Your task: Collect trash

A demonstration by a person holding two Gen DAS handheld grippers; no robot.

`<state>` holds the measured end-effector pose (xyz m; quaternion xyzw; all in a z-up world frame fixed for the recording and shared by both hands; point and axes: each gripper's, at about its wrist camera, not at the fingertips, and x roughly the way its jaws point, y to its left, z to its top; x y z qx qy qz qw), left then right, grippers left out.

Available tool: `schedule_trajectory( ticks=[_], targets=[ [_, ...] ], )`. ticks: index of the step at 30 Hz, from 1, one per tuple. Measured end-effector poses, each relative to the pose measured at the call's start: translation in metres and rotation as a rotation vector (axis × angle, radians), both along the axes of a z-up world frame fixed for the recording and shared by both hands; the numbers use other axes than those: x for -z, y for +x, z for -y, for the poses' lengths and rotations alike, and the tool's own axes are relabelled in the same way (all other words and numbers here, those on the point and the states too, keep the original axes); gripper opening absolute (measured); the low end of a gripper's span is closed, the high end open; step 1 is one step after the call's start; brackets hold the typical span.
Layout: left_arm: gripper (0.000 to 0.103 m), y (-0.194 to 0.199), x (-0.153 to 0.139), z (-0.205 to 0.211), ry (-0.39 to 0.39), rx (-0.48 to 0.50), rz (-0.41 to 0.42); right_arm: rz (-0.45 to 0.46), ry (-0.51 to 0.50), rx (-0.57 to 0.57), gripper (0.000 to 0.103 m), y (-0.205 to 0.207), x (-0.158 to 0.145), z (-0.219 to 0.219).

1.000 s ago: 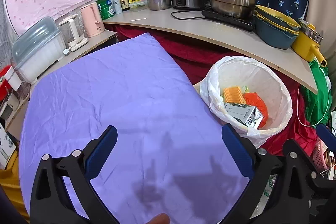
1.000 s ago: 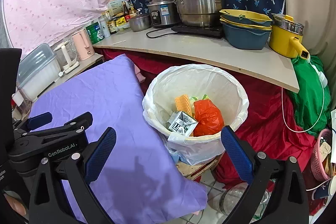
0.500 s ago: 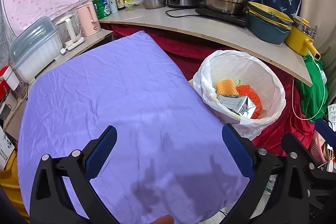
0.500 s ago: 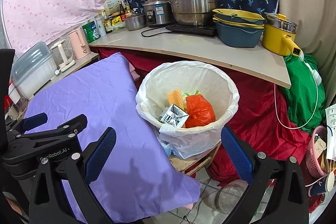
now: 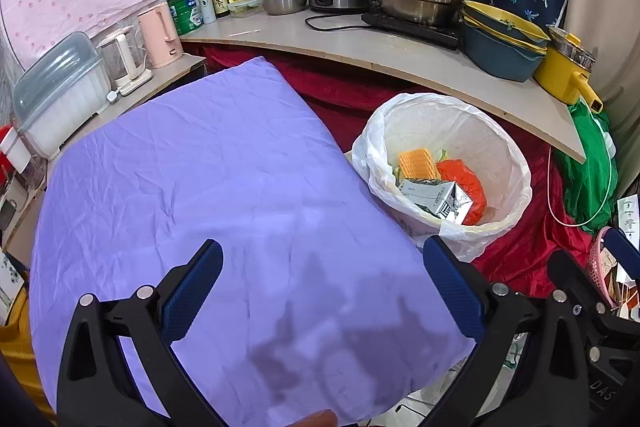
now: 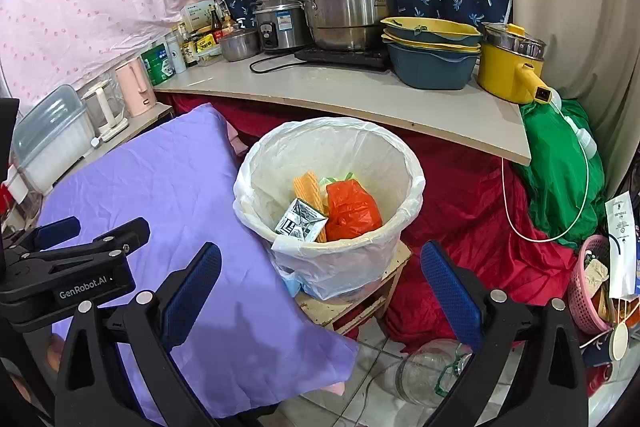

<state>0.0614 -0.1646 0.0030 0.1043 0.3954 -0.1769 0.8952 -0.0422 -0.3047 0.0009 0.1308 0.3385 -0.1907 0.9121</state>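
A white-lined trash bin (image 6: 408, 195) (image 5: 516, 163) stands on a small wooden stool right of the purple-covered table (image 5: 192, 187) (image 6: 160, 187). Inside lie a grey drink carton (image 6: 300, 223) (image 5: 436, 197), an orange plastic bag (image 6: 350, 213) (image 5: 466, 183) and an orange ridged piece (image 6: 306, 189) (image 5: 416, 163). My left gripper (image 5: 322, 289) hovers open over the table's near part with nothing between its fingers; it also shows at the left of the right wrist view (image 6: 86, 247). My right gripper (image 6: 320, 291) is open and empty, held in front of the bin.
A curved counter (image 6: 360, 99) behind the bin carries steel pots (image 6: 344, 11), stacked basins (image 6: 432, 55) and a yellow pot (image 6: 510, 67). Kettles and a lidded box (image 5: 60, 95) sit on the left shelf. A clear jar (image 6: 428, 373) lies on the floor; a pink basket (image 6: 592, 287) is at right.
Both views have drawn back and slightly up, so the bin and table look smaller and farther. Both grippers have stayed open. The trash in the bin has not moved.
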Motion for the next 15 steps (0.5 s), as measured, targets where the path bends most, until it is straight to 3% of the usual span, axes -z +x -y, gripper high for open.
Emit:
schedule_trajectory(
  ticks=[15],
  targets=[
    [0.096, 0.002, 0.01, 0.008, 0.014, -0.008, -0.036, -0.029, 0.016, 0.012, 0.096, 0.005, 0.014, 0.012]
  ],
)
